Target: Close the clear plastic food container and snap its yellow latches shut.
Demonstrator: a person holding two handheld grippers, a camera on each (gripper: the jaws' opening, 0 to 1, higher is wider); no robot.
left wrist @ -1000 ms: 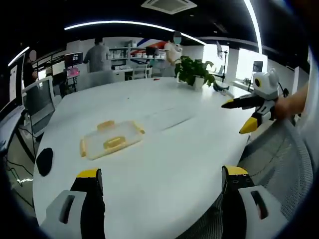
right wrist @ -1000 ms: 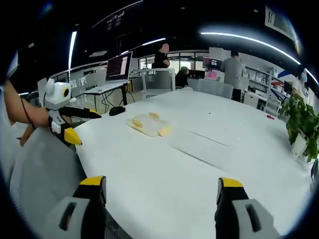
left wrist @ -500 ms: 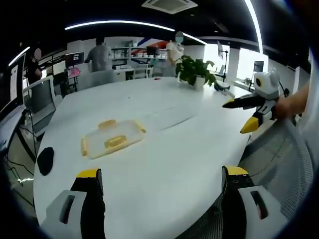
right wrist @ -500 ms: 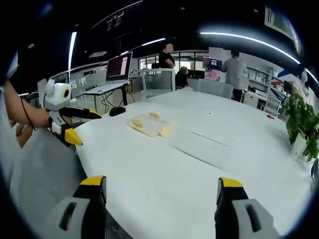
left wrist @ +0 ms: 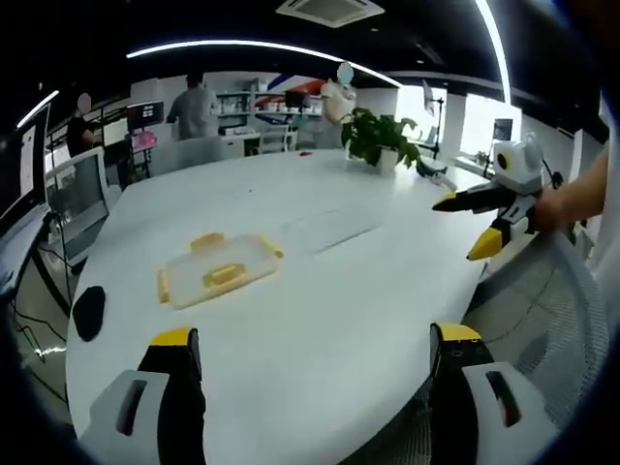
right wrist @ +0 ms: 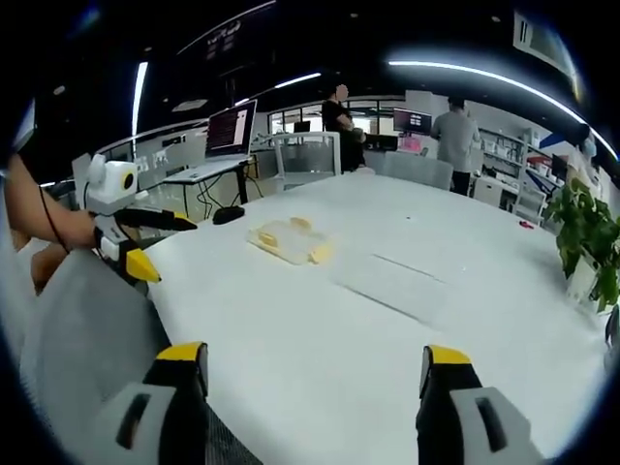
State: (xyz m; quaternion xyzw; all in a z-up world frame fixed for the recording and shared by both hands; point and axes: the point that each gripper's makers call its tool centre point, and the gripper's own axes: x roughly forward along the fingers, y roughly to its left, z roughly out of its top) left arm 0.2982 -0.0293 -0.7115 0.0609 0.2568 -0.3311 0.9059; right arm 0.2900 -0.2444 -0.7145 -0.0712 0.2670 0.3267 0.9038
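task judged not started: neither gripper touches the container (left wrist: 216, 271). it lies flat on the white table (left wrist: 339, 291), well apart from both. clear body, yellow latches (left wrist: 222, 277) along its edges; whether the lid is seated cannot be told. left gripper (left wrist: 315, 387) jaws spread, empty. right gripper (right wrist: 315, 387) jaws spread, empty.

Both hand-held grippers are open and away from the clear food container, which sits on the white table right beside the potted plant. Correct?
Not quite. The container is not beside the potted plant; the left gripper view shows them far apart on the white table. The rest holds: the left hand-held gripper and right hand-held gripper are open, away from it.
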